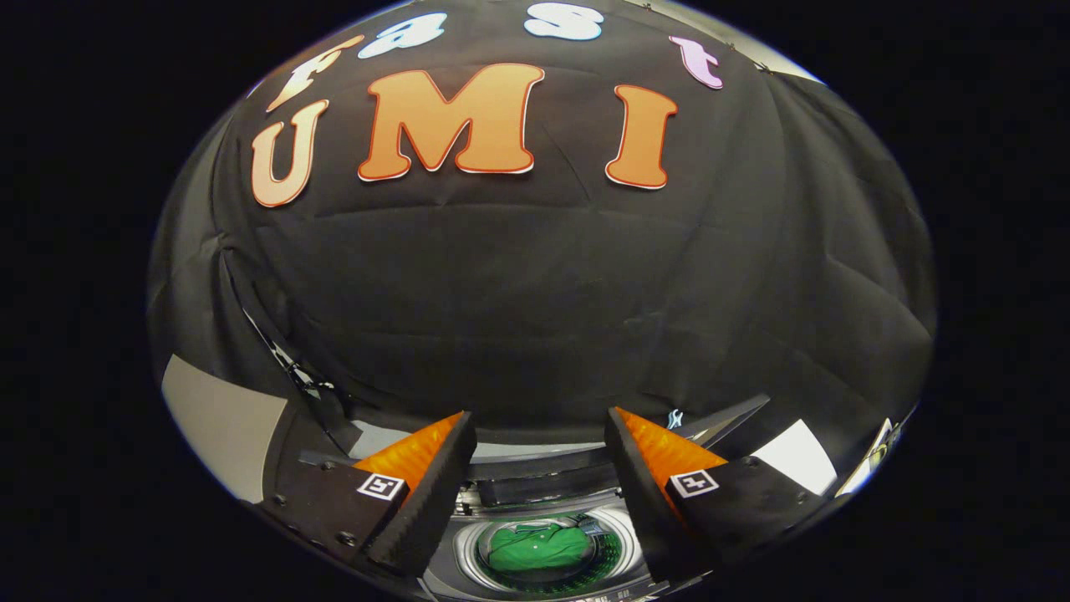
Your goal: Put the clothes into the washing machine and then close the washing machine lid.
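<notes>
Below me the washing machine point(535, 577) stands with its drum open, the raised lid point(535, 478) just beyond my fingers. The green clothes point(535, 548) already lie inside the drum. My gripper point(535, 468) hangs released and empty. Loading looks done; next I must reach that lid and swing it down.

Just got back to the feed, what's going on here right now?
A person is holding the gripper above a top-loading washing machine. Its fingers are spread apart with nothing between them. Below them, a green garment already lies inside the drum. The drum opening is uncovered, so the lid step looks not yet done.
</notes>
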`<state>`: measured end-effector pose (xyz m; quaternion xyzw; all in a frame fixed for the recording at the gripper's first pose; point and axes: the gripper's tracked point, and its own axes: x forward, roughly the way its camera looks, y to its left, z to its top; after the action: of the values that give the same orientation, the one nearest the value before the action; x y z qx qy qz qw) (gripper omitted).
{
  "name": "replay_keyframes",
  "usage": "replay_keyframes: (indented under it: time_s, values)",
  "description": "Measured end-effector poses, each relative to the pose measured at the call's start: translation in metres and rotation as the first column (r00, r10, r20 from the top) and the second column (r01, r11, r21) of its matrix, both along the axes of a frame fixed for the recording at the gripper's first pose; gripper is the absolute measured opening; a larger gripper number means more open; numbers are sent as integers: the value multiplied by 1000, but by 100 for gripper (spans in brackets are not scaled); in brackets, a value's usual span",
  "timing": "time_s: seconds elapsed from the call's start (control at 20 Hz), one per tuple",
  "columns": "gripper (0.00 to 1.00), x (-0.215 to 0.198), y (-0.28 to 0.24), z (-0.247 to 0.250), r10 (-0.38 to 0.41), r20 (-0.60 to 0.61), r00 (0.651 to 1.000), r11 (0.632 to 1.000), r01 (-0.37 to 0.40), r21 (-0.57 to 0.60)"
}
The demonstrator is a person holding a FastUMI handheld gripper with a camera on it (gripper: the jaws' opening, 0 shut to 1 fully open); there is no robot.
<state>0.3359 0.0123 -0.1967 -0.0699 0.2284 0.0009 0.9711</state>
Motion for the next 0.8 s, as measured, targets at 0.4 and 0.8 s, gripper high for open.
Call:
replay_keyframes:
  time_s: [0.4, 0.8]
  values:
    - [100, -41, -8, -8, 1, 15, 1000, 1000, -1, -6]
    - [99, -99, -20, -38, -1, -8, 1000, 999, 1, -43]
